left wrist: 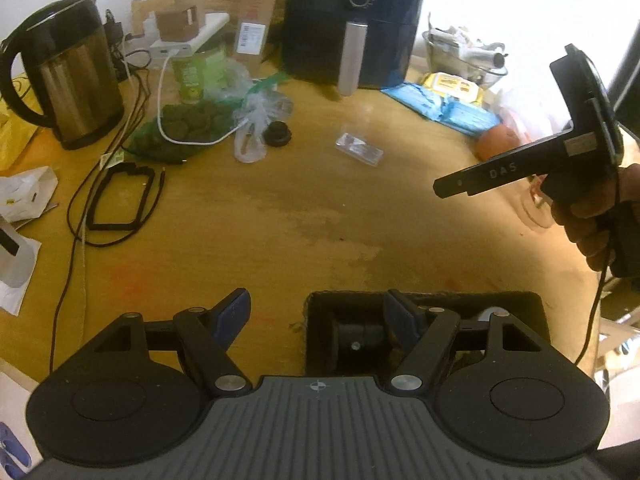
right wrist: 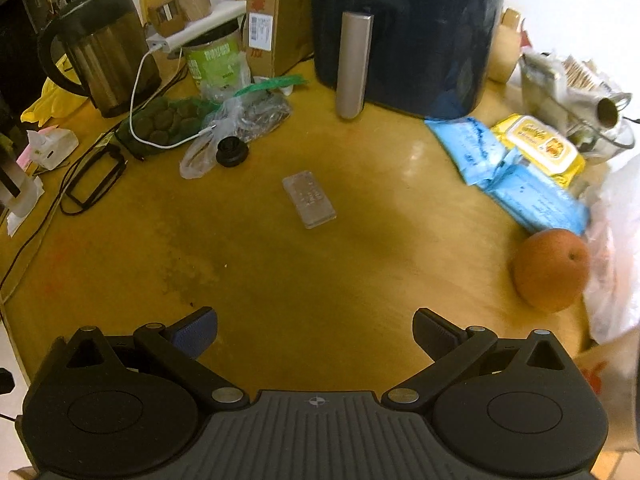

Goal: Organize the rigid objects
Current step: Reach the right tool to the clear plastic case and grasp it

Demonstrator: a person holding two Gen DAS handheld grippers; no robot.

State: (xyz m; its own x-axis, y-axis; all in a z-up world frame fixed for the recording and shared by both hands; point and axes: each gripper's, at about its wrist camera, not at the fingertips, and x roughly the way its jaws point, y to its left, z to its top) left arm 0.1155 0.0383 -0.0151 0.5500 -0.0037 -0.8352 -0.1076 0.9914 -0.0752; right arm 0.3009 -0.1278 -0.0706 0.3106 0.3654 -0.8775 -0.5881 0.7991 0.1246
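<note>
On the yellow table (right wrist: 300, 300): air fryer (right wrist: 404, 28) at the back centre, kettle (right wrist: 104, 60) back left, green can (right wrist: 218, 64) and carton (right wrist: 266, 12) between them. Blue packets (right wrist: 516, 172) and yellow wipes (right wrist: 540, 144) at right; orange fruit (right wrist: 550, 274) near the right edge. Black cap (right wrist: 231, 151) beside a plastic bag (right wrist: 224, 132), cables and a black frame (right wrist: 94, 178) at left.

Left gripper (left wrist: 316, 320): fingers spread wide, holding nothing; right finger (left wrist: 400, 324) over a black box (left wrist: 424, 332) at the near edge.

Right gripper (right wrist: 316, 334): fingers wide apart, empty, above bare table.

Clear case (right wrist: 309, 199): flat mid-table, apart from all else, nothing in the way; long axis runs from far-left to near-right in the right wrist view.
</note>
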